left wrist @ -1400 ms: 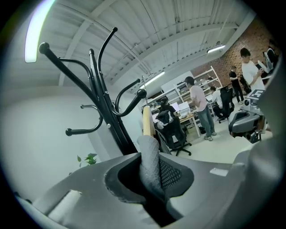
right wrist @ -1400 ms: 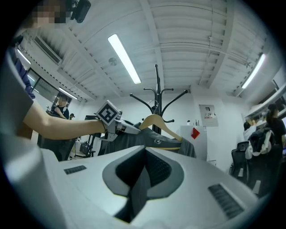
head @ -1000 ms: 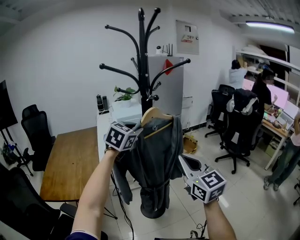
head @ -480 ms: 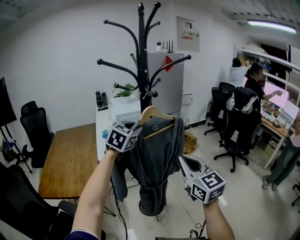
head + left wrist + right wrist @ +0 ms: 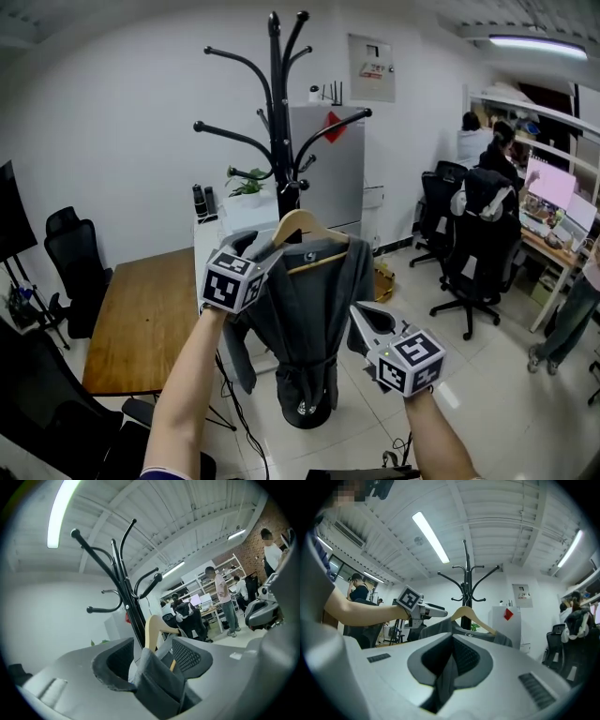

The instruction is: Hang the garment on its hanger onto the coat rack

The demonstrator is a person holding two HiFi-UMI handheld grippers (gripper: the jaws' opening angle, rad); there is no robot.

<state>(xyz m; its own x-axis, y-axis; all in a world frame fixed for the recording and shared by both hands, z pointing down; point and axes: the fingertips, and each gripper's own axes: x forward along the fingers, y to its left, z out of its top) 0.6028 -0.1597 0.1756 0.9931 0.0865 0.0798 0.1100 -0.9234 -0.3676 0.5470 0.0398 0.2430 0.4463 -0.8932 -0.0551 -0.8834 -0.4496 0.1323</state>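
Note:
A black coat rack (image 5: 281,112) with curved pegs stands in front of me. A dark grey garment (image 5: 305,309) on a wooden hanger (image 5: 302,223) hangs before its pole; I cannot make out the hanger's hook. My left gripper (image 5: 267,255) is at the garment's left shoulder. Its jaws are opening, with the shoulder fabric (image 5: 159,677) loose between them beside the hanger (image 5: 152,627). My right gripper (image 5: 361,323) is at the garment's right side, shut on a fold of the fabric (image 5: 449,677). The right gripper view shows the hanger (image 5: 465,613) in front of the rack (image 5: 465,583).
A wooden table (image 5: 141,319) and black chairs (image 5: 70,262) are at the left. A white cabinet (image 5: 328,169) stands behind the rack, whose round base (image 5: 305,412) is on the tiled floor. At the right, people sit at desks (image 5: 487,150) near an office chair (image 5: 473,253).
The left gripper has slid a little left and down along the garment's shoulder. The garment and hanger sit slightly lower in view. The right gripper has barely moved.

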